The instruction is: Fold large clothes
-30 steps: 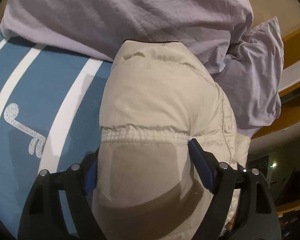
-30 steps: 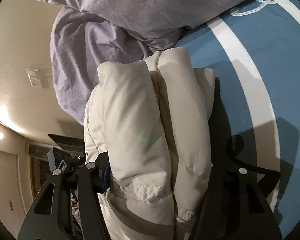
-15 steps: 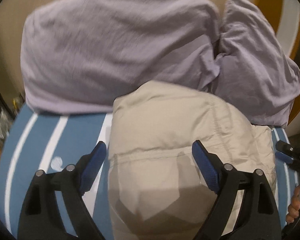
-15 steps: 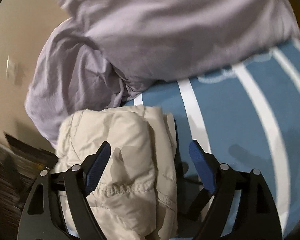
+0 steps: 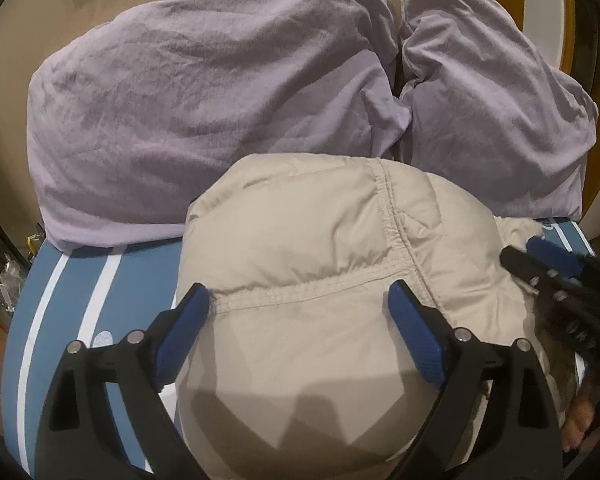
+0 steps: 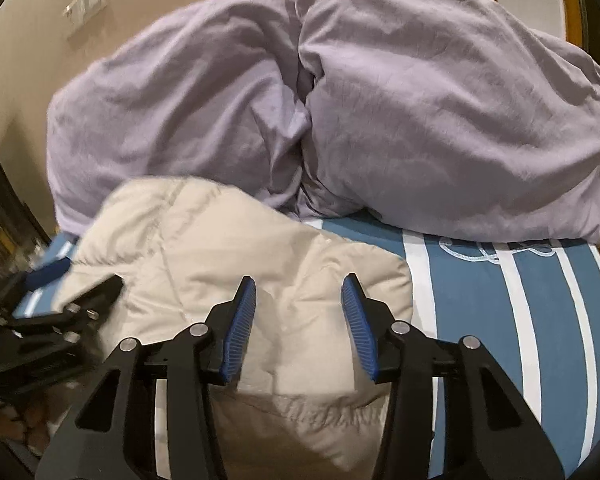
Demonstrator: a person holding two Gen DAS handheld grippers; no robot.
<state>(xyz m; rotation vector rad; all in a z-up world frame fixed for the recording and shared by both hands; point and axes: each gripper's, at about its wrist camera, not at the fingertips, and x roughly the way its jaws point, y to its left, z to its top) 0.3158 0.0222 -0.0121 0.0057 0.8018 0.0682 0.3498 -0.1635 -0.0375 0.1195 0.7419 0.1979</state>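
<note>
A beige puffy jacket (image 5: 324, 248) lies folded in a thick bundle on the blue, white-striped bed sheet (image 5: 72, 280). My left gripper (image 5: 302, 316) hovers over its near end. Its jaws are opening wide, the blue pads (image 5: 190, 314) straddle the bundle, and neither pad presses into it. In the right wrist view the jacket (image 6: 228, 248) sits left of centre. My right gripper (image 6: 298, 308) hangs above the jacket's right part with its jaws closing and nothing pinched between them. Each gripper shows in the other's view, the right gripper (image 5: 552, 268) and the left gripper (image 6: 68, 304).
Two lilac pillows (image 5: 204, 104) (image 6: 452, 120) lean on the beige wall directly behind the jacket. A wall socket (image 6: 86, 6) is at the upper left. The blue sheet (image 6: 540, 320) stretches right of the jacket. Fingers of a hand (image 5: 576, 428) show at the lower right.
Both grippers have let go of the jacket bundle, drawn back and risen, rolling to level. The left jaws have widened; the right jaws have narrowed. The jacket now rests on the bed.
</note>
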